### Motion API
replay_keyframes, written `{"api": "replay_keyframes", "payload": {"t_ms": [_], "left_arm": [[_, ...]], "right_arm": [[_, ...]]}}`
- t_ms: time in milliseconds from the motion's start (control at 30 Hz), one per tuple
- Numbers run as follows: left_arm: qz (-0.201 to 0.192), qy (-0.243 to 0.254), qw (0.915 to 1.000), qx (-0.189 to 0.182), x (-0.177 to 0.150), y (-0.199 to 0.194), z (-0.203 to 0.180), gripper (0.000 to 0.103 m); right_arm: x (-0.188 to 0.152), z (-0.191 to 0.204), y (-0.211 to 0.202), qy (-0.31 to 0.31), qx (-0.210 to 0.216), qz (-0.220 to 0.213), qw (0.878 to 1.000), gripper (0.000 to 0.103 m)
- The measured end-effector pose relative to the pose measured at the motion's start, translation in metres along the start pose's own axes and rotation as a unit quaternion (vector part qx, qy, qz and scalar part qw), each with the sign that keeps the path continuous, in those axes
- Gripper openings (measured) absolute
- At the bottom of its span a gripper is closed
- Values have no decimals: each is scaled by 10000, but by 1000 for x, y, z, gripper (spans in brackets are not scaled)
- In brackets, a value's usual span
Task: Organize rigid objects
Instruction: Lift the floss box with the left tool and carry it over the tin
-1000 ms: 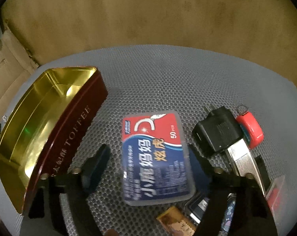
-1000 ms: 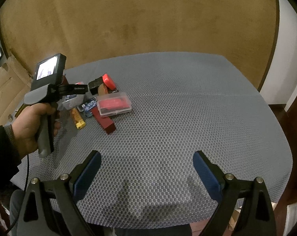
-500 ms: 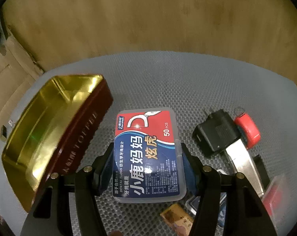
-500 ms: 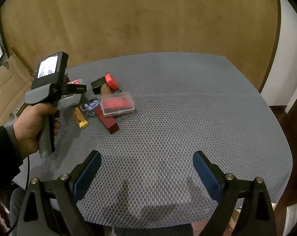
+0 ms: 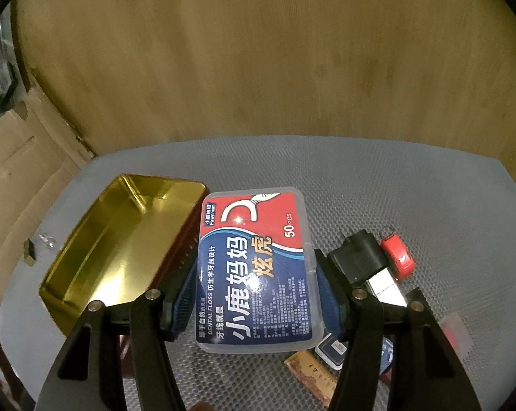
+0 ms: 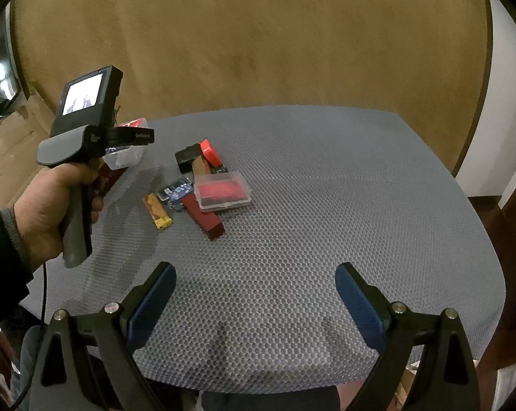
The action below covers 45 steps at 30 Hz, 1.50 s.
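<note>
Left wrist view: the left gripper point(image 5: 254, 294) clamps a clear rigid plastic dental floss box point(image 5: 254, 270) between its blue pads point(image 5: 182, 304). The box, flat on the mat a second ago, is now lifted beside the open rectangular gold-lined tin point(image 5: 121, 239) near the left edge of the grey honeycomb mat point(image 5: 360, 178).

Right wrist view: the right gripper point(image 6: 254, 294) hangs with its jaws spread wide and empty above the mat's near edge, unmoved. The person's hand point(image 6: 49, 209) holds the left gripper's handle.

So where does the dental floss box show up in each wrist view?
Left wrist: dental floss box at centre, clamped in the left gripper, beside the gold tin.
Right wrist: far left, mostly hidden behind the left gripper.
Shared landmark: black charger.
</note>
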<state>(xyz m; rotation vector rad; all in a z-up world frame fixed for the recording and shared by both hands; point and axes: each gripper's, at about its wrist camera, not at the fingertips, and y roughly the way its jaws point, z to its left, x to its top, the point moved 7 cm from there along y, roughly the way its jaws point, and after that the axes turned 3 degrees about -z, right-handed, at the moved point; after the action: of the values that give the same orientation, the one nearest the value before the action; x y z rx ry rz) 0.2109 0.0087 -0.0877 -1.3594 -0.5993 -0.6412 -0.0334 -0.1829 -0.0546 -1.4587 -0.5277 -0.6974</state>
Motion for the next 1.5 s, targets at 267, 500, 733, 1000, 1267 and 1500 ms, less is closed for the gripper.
{"api": "replay_keyframes", "payload": {"t_ms": [267,500,733,1000,1267,1500], "left_arm": [[-223,-29,9995,201,9,-37,12,57],[-348,-97,9982,469,10,-60,42,57],[-371,-252,9962,746,11,-73,85,57],[-331,-376,9942,956,5,-75,127,57],[-213,-396,9920,1175,-4,-69,145,57],[-106,-389,9910,1280,-9,-63,151,57]], "right_arm": [[2,10,-11,-88,93,-117,9998,97],[2,27,-18,-272,178,-189,9993,97],[2,34,-21,-361,185,-234,9989,97],[0,42,-22,-459,228,-218,9984,97],[0,43,-23,-470,243,-243,9983,97],[0,41,-23,-458,251,-234,9984,97]]}}
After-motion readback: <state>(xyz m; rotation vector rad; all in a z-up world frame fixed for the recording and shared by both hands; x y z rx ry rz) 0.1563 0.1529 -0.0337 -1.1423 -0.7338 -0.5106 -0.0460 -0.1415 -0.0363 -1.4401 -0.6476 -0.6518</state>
